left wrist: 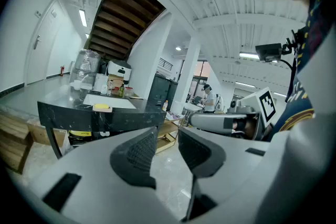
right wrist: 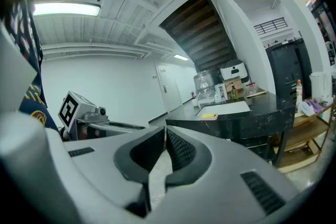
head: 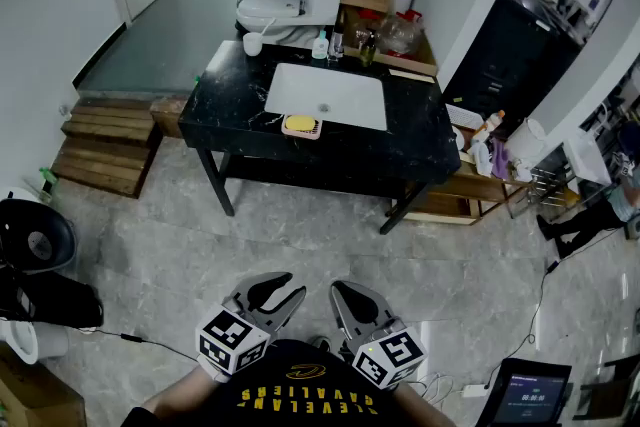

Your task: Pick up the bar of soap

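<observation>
Soap (head: 300, 124) on black table (head: 225, 105) — left tongs (head: 292, 287), right tongs (head: 340, 290) seemingly closed.

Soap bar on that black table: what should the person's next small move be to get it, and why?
Probably step closer to the table and reach one gripper forward. The soap bar lies in its dish at the front rim of the sink, well ahead, while the left gripper and right gripper sit close to the body, both empty and shut.
</observation>
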